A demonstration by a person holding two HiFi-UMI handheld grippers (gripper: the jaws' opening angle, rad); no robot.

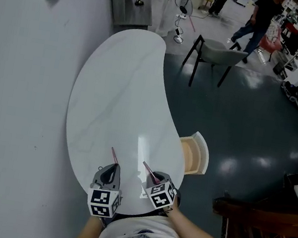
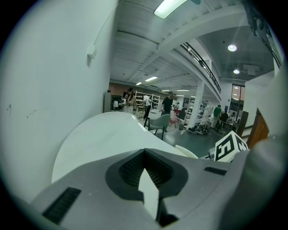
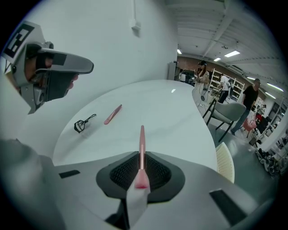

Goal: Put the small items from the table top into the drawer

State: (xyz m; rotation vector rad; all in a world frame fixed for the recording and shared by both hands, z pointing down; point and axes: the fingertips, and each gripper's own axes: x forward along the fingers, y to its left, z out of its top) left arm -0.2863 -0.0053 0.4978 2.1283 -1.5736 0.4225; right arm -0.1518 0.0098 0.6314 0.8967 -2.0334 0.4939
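Observation:
My right gripper (image 1: 154, 179) (image 3: 141, 167) is shut on a thin pink makeup brush (image 3: 141, 143) (image 1: 148, 171), whose handle sticks out ahead over the white table (image 1: 119, 94). A second pink stick (image 3: 112, 114) (image 1: 114, 155) lies on the table just ahead of my left gripper (image 1: 111, 171). A black eyelash curler (image 3: 83, 124) lies beside that stick, nearer the wall. The left gripper (image 2: 145, 170) is shut with nothing between its jaws and hangs a little above the table. At the table's right edge the cream drawer (image 1: 194, 154) stands pulled open.
A white wall (image 1: 23, 96) runs along the table's left side. A grey chair (image 1: 218, 54) stands on the dark floor beyond the table's right edge. People walk in the far background. A dark wooden piece of furniture (image 1: 256, 222) stands at the lower right.

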